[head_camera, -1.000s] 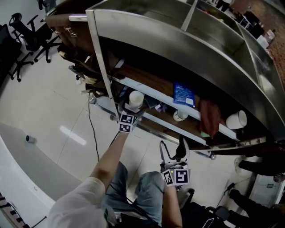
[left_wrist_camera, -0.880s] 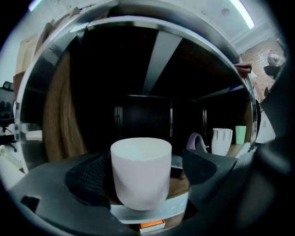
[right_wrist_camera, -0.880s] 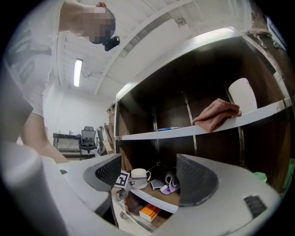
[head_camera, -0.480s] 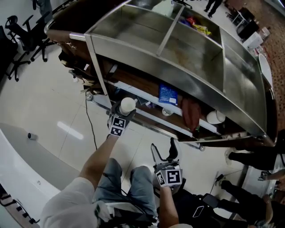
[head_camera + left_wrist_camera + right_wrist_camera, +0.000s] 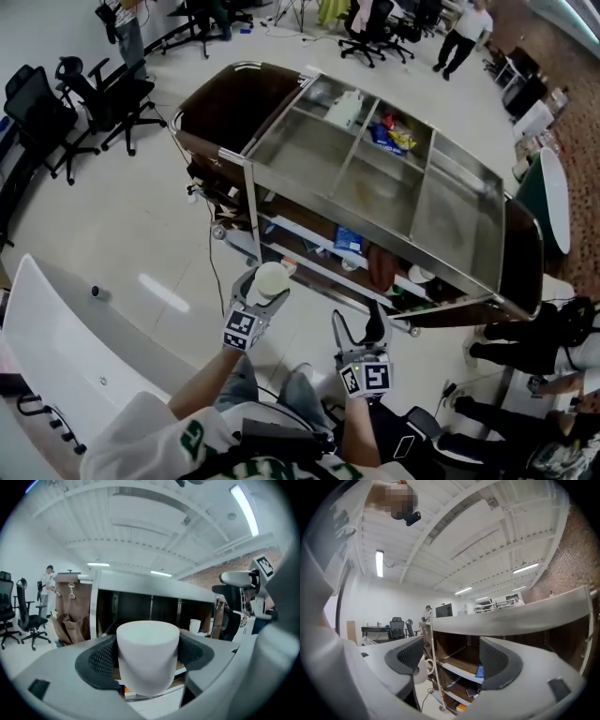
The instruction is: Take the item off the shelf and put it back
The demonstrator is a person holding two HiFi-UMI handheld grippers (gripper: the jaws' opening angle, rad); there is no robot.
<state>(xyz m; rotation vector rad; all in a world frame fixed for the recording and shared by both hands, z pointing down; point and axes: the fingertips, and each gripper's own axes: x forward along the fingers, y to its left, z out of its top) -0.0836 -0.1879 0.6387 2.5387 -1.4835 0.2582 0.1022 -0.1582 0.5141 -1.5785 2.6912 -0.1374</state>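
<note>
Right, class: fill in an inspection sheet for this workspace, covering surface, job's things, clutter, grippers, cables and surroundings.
Surface: steel-topped brown shelf cart, top divided into compartments.
Job's things: plain white cylindrical cup, upright, off the shelf.
Clutter: blue flat packet and red-brown cloth on a lower shelf; white plastic jug and bright snack packets in top compartments.
Grippers: left gripper shut on the cup; right gripper open, empty.
Cables: thin dark cable on the floor by the cart.
Surroundings: black office chairs, pale floor, people standing nearby.
</note>
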